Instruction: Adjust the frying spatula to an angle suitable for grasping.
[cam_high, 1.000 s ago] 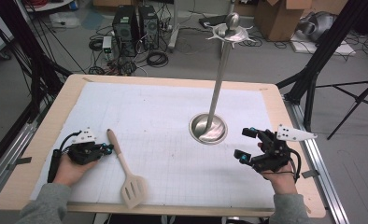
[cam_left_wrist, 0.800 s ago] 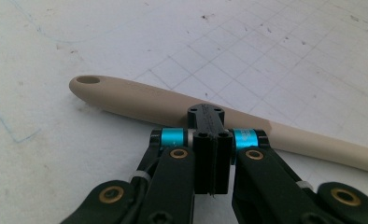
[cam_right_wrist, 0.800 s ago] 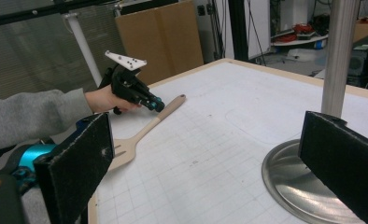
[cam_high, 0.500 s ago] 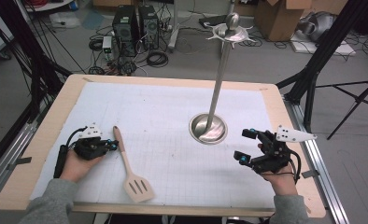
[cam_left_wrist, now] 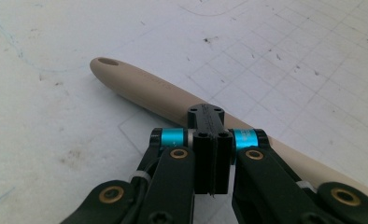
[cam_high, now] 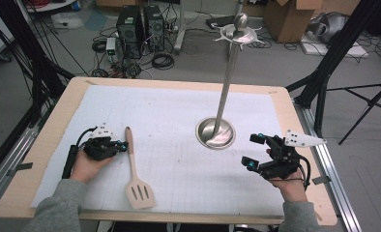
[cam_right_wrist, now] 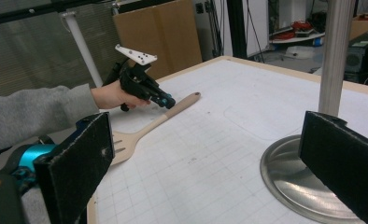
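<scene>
Lying flat on the white gridded sheet that covers the bench (cam_high: 48,145), the wooden spatula (cam_high: 134,171) sits well to the left of the steel stand (cam_high: 216,131), its slotted blade toward the person and its handle pointing away. The left gripper (cam_high: 122,145) rests just beside the upper handle with its jaws pressed together and nothing between them; the left gripper view puts those closed jaws right against the handle and shows the hanging hole at its tip, which is too small to make out from above. The right gripper (cam_high: 254,151) hovers to the right of the stand's round base, jaws spread wide and empty. From the right gripper view, the stand's pole rises close by, with bare sheet between it and the spatula. Behind the bench, cables, computer towers and cardboard boxes crowd the floor.
</scene>
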Demonstrator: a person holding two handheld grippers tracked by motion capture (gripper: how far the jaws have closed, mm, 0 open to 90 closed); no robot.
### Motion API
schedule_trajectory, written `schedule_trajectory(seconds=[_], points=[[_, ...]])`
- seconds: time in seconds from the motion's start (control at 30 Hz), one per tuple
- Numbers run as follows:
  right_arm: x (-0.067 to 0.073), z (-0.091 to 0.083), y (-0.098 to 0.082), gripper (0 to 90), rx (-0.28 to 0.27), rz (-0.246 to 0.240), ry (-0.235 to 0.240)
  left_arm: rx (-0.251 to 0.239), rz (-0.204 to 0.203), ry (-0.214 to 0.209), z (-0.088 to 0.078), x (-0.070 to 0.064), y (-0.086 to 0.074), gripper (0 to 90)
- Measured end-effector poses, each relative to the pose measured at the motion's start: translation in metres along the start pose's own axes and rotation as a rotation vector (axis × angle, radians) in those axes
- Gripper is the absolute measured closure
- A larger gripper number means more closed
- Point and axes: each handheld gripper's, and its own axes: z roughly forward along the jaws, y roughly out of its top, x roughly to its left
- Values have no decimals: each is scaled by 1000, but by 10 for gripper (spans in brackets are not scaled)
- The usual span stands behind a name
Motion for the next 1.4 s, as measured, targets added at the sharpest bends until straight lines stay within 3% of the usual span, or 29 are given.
schedule_trajectory(seconds=[0.27,0.37,0.67,0.97,1.17,1.3,1.4], points=[[-1,0,0,26,-5,-2,-2,-21,-20,-10,10,1,4,900],[-1,0,0,25,-5,1,-4,-51,-33,-7,16,-1,4,900],[-2,-1,0,26,-5,3,0,-41,-7,15,24,-7,10,900],[-2,-3,-1,25,-14,13,4,-67,45,7,8,-17,17,900],[-3,-3,-1,25,-18,11,1,-42,148,-56,-4,-38,21,900],[-3,-1,-1,25,-17,5,5,-45,162,-96,-6,-50,23,900],[-2,0,0,25,-13,7,6,-18,173,-118,-1,-56,22,900]])
